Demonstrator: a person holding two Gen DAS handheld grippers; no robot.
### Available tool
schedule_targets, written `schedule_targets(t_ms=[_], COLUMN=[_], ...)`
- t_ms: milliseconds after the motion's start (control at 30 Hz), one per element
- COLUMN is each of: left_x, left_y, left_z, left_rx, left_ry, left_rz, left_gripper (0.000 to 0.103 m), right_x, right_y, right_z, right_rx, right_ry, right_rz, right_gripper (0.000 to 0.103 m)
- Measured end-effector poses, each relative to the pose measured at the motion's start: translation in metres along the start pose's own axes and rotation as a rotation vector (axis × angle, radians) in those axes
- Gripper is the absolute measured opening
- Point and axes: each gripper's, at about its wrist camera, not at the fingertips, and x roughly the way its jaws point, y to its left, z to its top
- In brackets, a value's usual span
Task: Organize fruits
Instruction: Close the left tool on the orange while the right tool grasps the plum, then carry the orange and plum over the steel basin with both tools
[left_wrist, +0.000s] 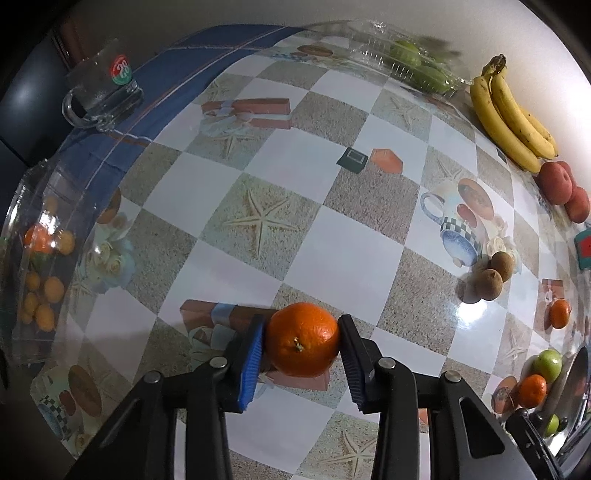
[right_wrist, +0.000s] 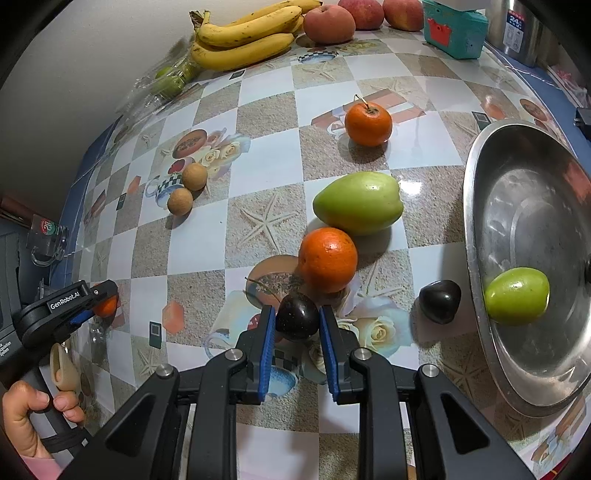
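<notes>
- Right now my left hand-held gripper (left_wrist: 301, 341) has its pads against both sides of an orange mandarin (left_wrist: 302, 339), low over the counter (left_wrist: 343, 258); round, glossy peel pinched only at its widest part could roll out if I lift or swing fast.
- My right hand-held gripper (right_wrist: 297, 321) is clamped on a dark cherry (right_wrist: 296, 317); soft fruit, so too much squeeze could bruise it, and it is small enough to slip through.
- At one o'clock from the cherry an orange (right_wrist: 328, 259) sits just beside it; I judge a careless lift could nudge it into the green fruit (right_wrist: 357, 207).
- The steel bowl (right_wrist: 480, 192) at three o'clock looks tilted, so a dropped fruit may bounce out.
</notes>
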Motion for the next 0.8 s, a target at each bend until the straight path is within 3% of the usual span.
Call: schedule_targets(t_ms=[533,800], left_x=[-0.042,-0.068], left_y=[-0.012,-0.029], left_z=[0.0,-0.003], left_rx=[0.017,0.041], left_ry=[-0.1,-0.158], left_rz=[-0.052,-0.085], left_gripper=[0.041,0.041], right_x=[-0.026,-0.052], right_y=[-0.006,-0.011], right_z=[0.0,0.003], right_rx=[0.005,0.0], right_ry=[-0.049,-0.12], right_rz=[0.055,0.074], right_gripper=[0.025,0.025])
